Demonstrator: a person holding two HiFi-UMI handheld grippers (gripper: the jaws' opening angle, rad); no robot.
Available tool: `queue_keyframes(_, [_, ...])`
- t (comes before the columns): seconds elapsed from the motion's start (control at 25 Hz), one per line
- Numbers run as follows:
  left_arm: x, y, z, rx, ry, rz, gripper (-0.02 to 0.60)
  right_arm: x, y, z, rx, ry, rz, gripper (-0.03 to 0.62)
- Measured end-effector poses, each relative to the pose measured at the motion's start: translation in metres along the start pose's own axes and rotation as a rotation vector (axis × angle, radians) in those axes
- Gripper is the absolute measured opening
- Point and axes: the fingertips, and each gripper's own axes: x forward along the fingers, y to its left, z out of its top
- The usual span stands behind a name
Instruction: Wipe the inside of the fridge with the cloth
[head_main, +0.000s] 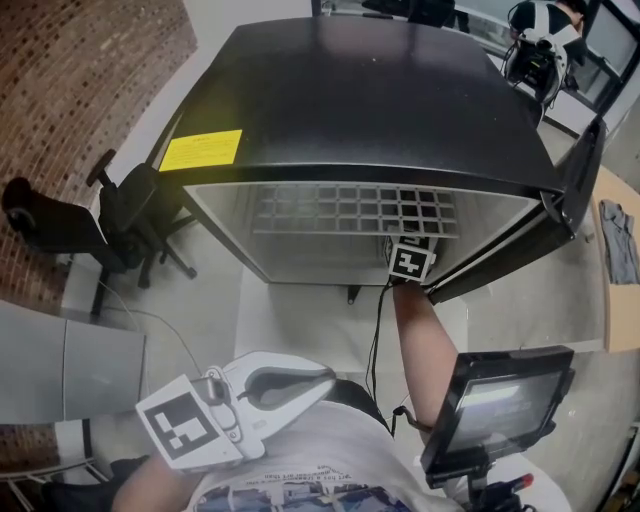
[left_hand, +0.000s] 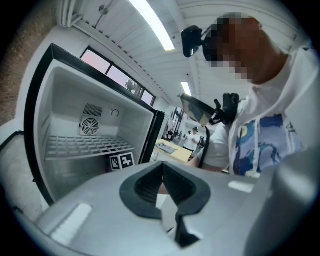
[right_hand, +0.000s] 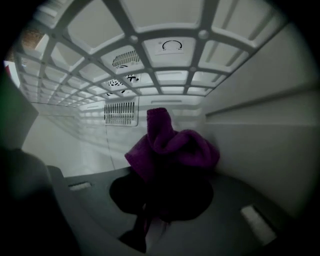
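Observation:
The black fridge (head_main: 380, 100) stands open below me, its white wire shelf (head_main: 350, 210) showing under the top edge. My right gripper (head_main: 410, 262) reaches inside beneath that shelf; only its marker cube shows in the head view. In the right gripper view the right gripper (right_hand: 160, 205) is shut on a bunched purple cloth (right_hand: 172, 150), close to the fridge's right inner wall (right_hand: 260, 145), with the shelf (right_hand: 150, 75) overhead. My left gripper (head_main: 325, 378) hangs back near my body, outside the fridge. It is shut and holds nothing (left_hand: 162, 182).
The fridge door (head_main: 560, 220) hangs open at the right. A black office chair (head_main: 110, 220) stands left of the fridge. A screen on a mount (head_main: 500, 405) sits by my right elbow. A vent grille (right_hand: 120, 112) is on the back wall.

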Motion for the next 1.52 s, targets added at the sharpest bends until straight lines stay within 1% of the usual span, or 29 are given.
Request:
queue_keyframes(0.24, [-0.004,0.003,-0.001,-0.009,0.000,0.008,0.006,0.009,0.020,-0.006,-0.012,0.009,0.081,0.078])
queue_keyframes(0.56, [-0.021,0.008,0.000,-0.025,-0.013,0.041,0.006,0.013,0.064,0.004,-0.042,-0.003,0.157,0.078])
queue_keyframes(0.92, [-0.043,0.015,-0.004,-0.051,-0.035,0.091,0.006,0.024,0.129,0.002,-0.081,-0.004,0.268,0.078])
queue_keyframes(1.08, [-0.057,0.019,-0.003,-0.054,-0.044,0.124,0.006,0.025,0.156,0.011,-0.084,-0.012,0.306,0.077])
queue_keyframes(1.2, [-0.064,0.022,-0.006,-0.059,-0.047,0.152,0.006,0.028,0.174,0.009,-0.085,-0.011,0.338,0.078])
queue_keyframes(1.52, [-0.077,0.026,-0.010,-0.068,-0.053,0.187,0.006,0.023,0.232,0.021,-0.105,-0.052,0.473,0.078])
